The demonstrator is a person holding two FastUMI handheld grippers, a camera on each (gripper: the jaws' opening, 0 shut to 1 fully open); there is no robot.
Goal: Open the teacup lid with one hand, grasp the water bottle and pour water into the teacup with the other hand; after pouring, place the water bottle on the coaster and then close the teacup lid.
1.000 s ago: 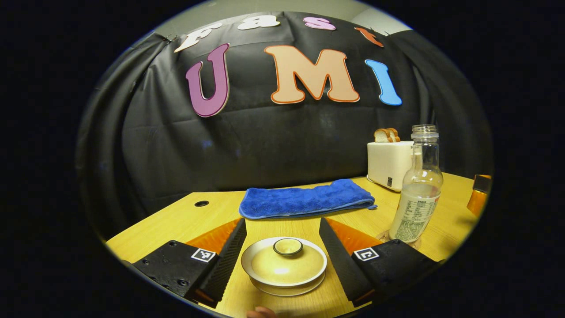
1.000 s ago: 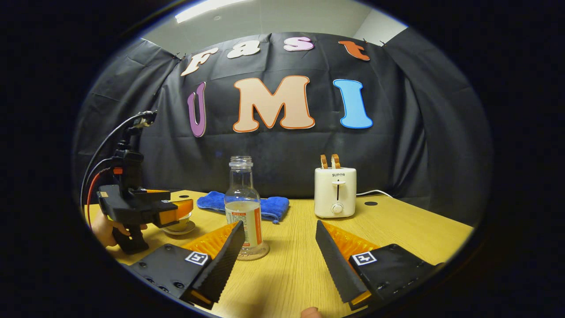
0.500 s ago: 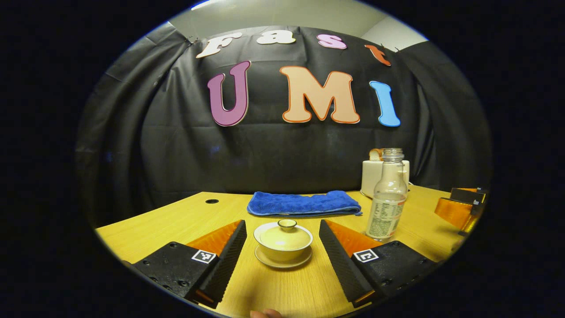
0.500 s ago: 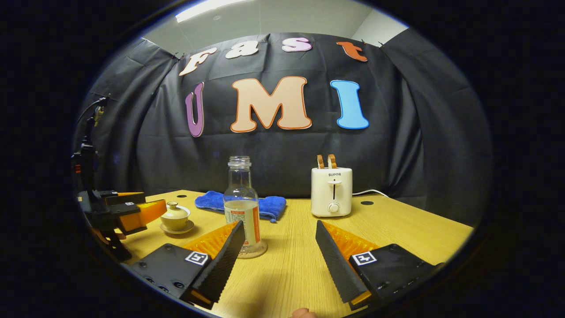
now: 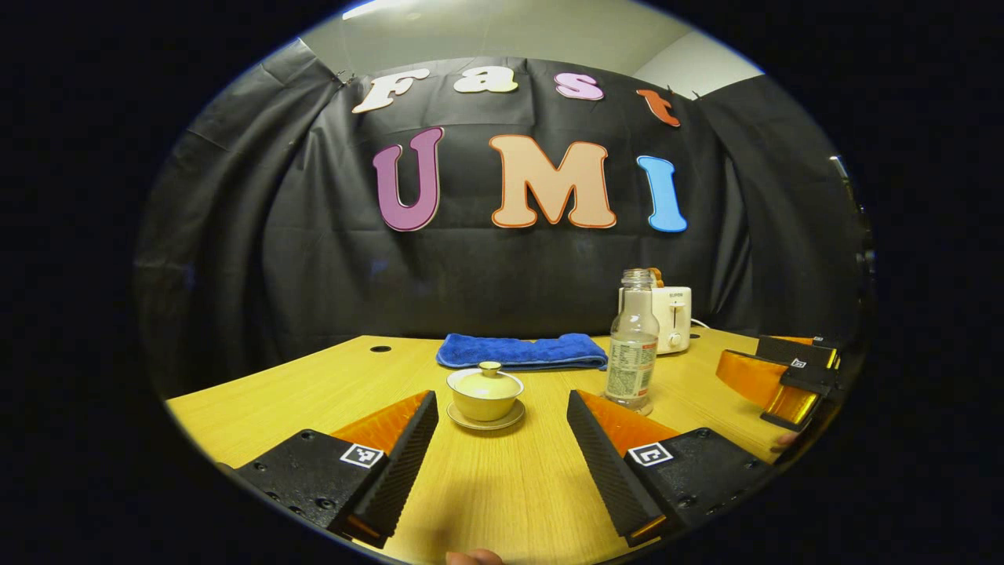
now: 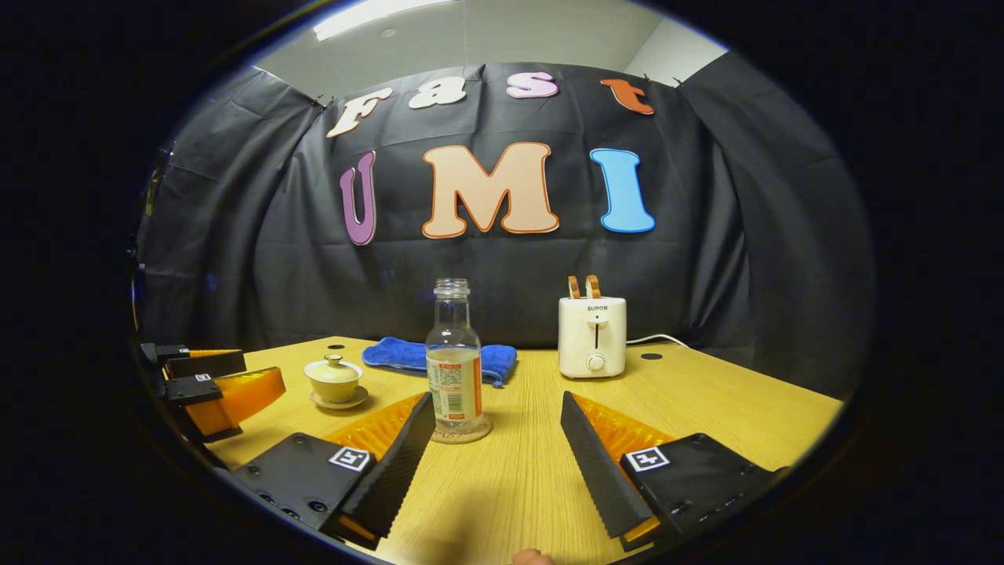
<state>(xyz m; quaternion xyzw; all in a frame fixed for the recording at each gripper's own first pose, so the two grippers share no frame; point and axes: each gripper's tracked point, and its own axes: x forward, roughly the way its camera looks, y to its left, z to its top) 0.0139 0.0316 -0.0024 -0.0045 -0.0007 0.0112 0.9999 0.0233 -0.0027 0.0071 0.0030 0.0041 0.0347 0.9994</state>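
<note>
A pale yellow teacup [image 5: 485, 390] with its lid on stands on a saucer on the wooden table [image 5: 329, 384]. My left gripper [image 5: 500, 408] is open, its fingers well short of the cup. The clear water bottle [image 5: 632, 345], uncapped and partly filled, stands upright to the cup's right. In the right gripper view the bottle [image 6: 455, 357] rests on a clear round coaster [image 6: 463, 432], just beyond my open right gripper [image 6: 496, 400] and left of its centre line. The teacup [image 6: 335, 378] sits farther left, with the left gripper [image 6: 212, 384] beside it. The right gripper [image 5: 784, 377] appears at the left gripper view's right edge.
A folded blue towel [image 5: 522, 351] lies behind the teacup near the back wall. A white toaster [image 6: 594, 336] with bread slices stands at the back right, its cord trailing right. Bare table [image 6: 706, 400] stretches right of the bottle.
My left gripper has pulled back from the lidded teacup, which now looks smaller and farther off. The right gripper has drawn back a little from the bottle.
</note>
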